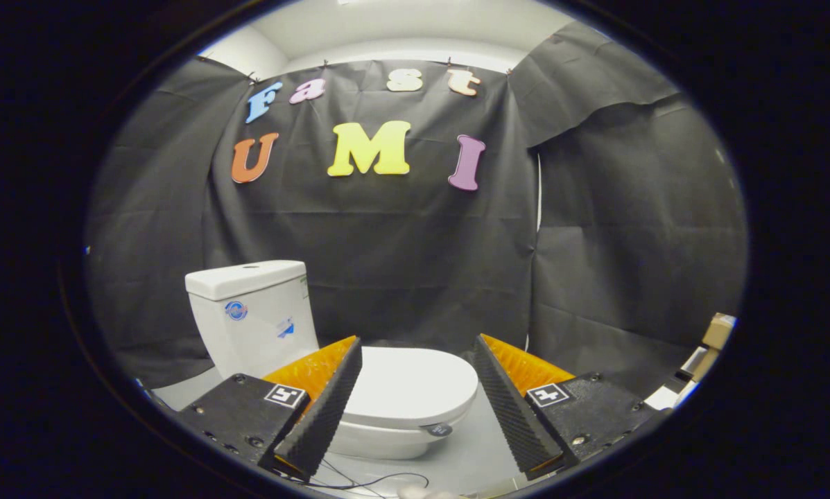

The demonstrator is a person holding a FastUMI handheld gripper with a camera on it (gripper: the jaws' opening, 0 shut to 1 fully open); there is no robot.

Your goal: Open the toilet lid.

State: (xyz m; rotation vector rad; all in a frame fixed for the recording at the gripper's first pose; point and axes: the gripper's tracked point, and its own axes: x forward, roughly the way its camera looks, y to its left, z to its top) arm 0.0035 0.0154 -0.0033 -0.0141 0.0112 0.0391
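Nothing done yet: the gripper [418, 353] hangs spread wide and empty, lower centre, white plastic toilet lid [408, 388] down flat.

One white toilet [304, 346] stands here, with one closed lid [415, 384] and one tank [252, 315]. The one gripper [418, 350] shows two spread fingers [328, 405]. One cardboard box [718, 330] sits nearby.
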